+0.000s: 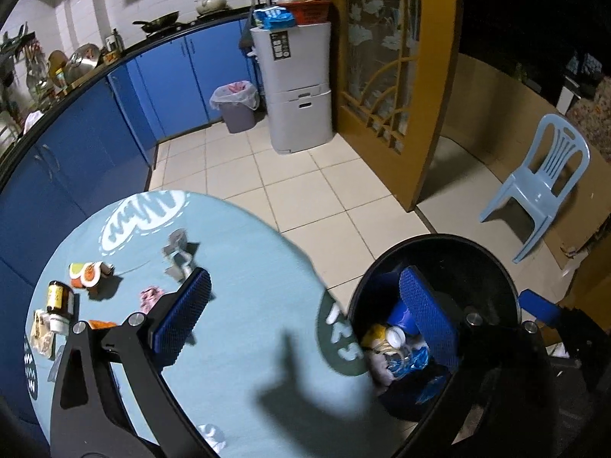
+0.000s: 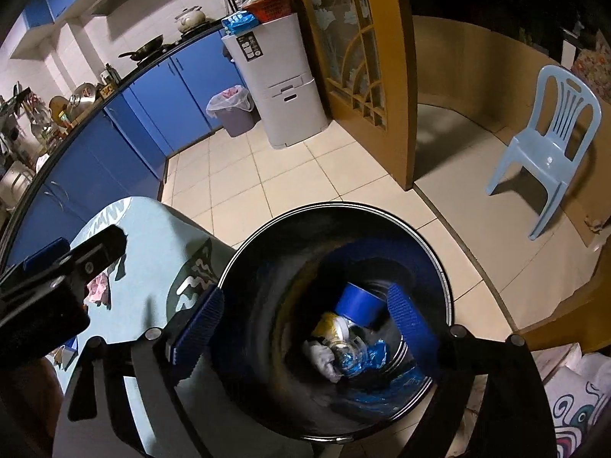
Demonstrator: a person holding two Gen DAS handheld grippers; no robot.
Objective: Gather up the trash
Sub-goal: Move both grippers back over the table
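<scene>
A black round trash bin [image 1: 492, 263] stands on the floor beside the table and shows in the right wrist view too [image 2: 267, 244]. It holds a blue cup [image 2: 359, 303], a plastic bottle [image 2: 343, 347] and crumpled wrappers. My left gripper [image 1: 305, 309] is open and empty, one finger over the table, one over the bin. My right gripper [image 2: 309, 324] is open and empty above the bin's mouth. On the light blue table [image 1: 244, 305] lie a brown jar [image 1: 59, 299], a colourful wrapper [image 1: 89, 274], a pink scrap [image 1: 151, 297] and a grey crumpled piece [image 1: 177, 253].
Blue kitchen cabinets [image 1: 114, 122] run along the left. A grey lined bin [image 1: 236, 105] and a grey drawer unit [image 1: 298, 84] stand at the back. A yellow door frame [image 1: 431, 114] and a light blue plastic chair [image 1: 542, 183] are to the right on the tiled floor.
</scene>
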